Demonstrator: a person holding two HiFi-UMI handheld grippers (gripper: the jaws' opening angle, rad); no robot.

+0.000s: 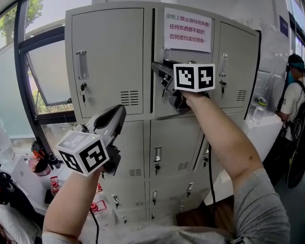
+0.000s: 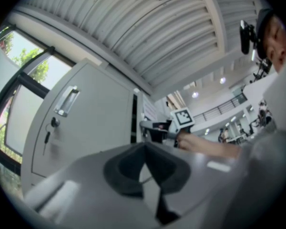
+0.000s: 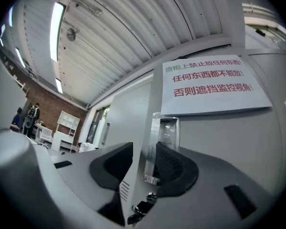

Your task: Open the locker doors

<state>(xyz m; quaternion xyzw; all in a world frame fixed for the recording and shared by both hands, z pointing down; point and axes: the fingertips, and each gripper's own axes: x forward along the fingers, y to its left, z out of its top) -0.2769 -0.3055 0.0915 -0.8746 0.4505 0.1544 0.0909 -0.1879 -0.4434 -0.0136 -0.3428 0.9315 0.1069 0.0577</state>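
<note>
In the head view, the gray locker [image 1: 107, 60] stood in front of you by the window. Your right gripper [image 1: 165, 75] was up at the middle top door [image 1: 185, 93], the one with the paper sign [image 1: 188, 29] on it. That door was open a crack, with a dark gap along its left edge. Your left gripper [image 1: 118, 117] hung lower down, in front of the locker and touching nothing. A person [image 1: 295, 95] stood far off on the right.

In the left gripper view, your left gripper was clenched, its jaws together with nothing between them. Past it you could see the left top door [image 2: 86, 123], closed, with its handle [image 2: 66, 101] and a key [image 2: 47, 136] hanging below.

In the right gripper view, your right gripper was released. Its jaws stood apart, one on each side of the middle top door's edge. The shiny handle [image 3: 157, 147] sat just beside the right-hand jaw, and a bunch of keys [image 3: 140, 209] hung under it.
</note>
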